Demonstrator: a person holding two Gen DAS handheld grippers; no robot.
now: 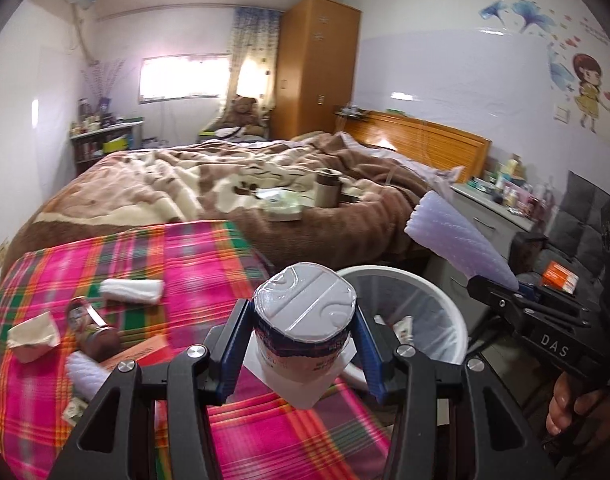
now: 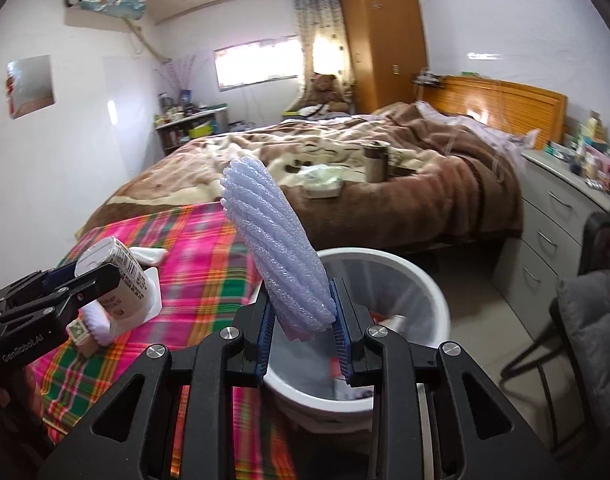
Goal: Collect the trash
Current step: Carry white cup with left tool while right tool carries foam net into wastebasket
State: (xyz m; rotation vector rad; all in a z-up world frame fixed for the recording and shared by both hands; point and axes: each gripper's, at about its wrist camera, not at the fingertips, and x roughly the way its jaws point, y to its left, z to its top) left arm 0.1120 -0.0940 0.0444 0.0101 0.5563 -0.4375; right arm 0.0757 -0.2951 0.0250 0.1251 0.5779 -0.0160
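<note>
Our left claw [image 1: 303,344] grips a sealed cup [image 1: 304,320] by its sides, foil lid facing forward; our right claw [image 2: 303,316] pinches a foam sleeve [image 2: 273,248] by one end. We carry both over the white bin [image 2: 421,276] beside the plaid bench [image 1: 193,256], ready to drop; more scraps [image 1: 33,336] wait there

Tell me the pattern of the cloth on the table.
Pink, green and orange plaid cloth, clearest in the left wrist view.
</note>
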